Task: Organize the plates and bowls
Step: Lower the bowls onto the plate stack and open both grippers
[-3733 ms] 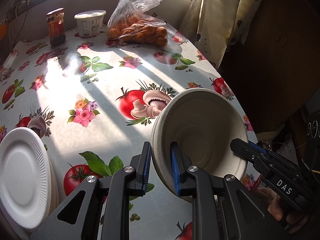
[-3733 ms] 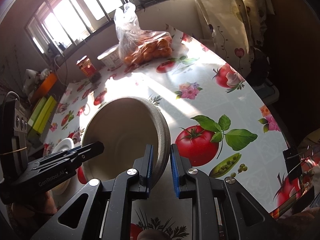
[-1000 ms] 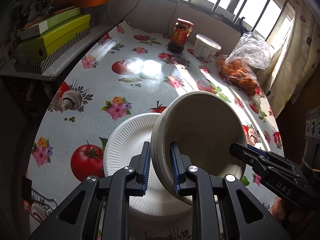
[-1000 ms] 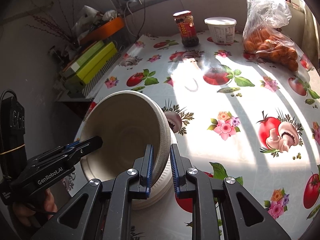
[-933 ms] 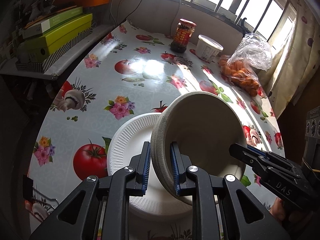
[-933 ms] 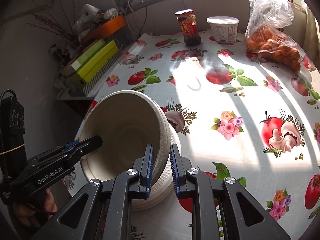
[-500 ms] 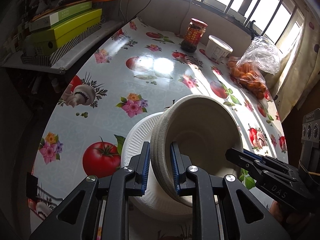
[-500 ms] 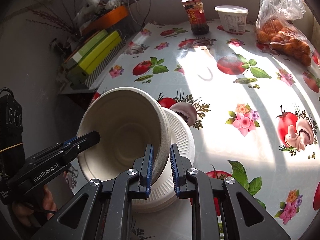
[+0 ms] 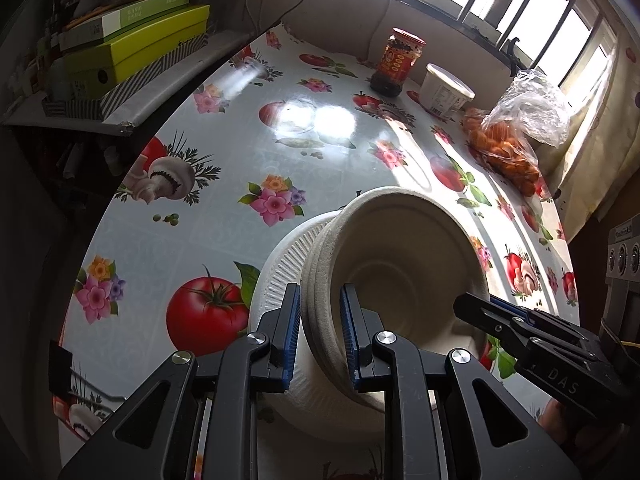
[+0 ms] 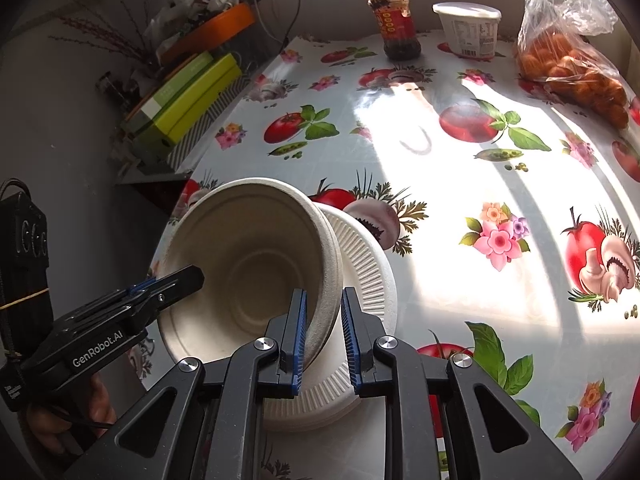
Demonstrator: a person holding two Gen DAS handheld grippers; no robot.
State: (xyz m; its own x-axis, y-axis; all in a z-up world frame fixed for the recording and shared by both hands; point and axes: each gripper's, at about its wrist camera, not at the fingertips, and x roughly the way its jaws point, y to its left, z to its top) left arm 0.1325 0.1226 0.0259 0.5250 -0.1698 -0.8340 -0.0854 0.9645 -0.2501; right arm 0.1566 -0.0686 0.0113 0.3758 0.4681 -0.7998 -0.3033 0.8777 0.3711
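Placement is the step in hand: a stack of beige bowls [image 9: 396,264], nested several deep by the ridges at the rim, hangs tilted over the white plates [image 9: 280,264] in the lower middle of both views, and I judge it is about to be set down on them. In the left wrist view, the left gripper [image 9: 319,336] sits at bottom centre, clenched on the near left rim of the bowls, one blue pad outside the wall and one inside; the right gripper [image 9: 472,308] reaches in from the lower right edge with its tip at the opposite rim. In the right wrist view, the left gripper [image 10: 176,280] enters from the lower left, its tip on the bowls' [image 10: 248,272] near left wall, while the right gripper [image 10: 323,334] at bottom centre pinches the right rim, one pad inside the bowl and one between bowl and plates [image 10: 364,272]. Both tools point forward and down toward the worktop [image 10: 460,184], the bowls' mouth tipped toward the cameras. Whether the base already touches the plates I cannot tell. The next move calls for levelling the stack, centring it on the plates, lowering it, then releasing both grips together so nothing tips. Jar, tub and bagged fruit stand well apart at upper right.
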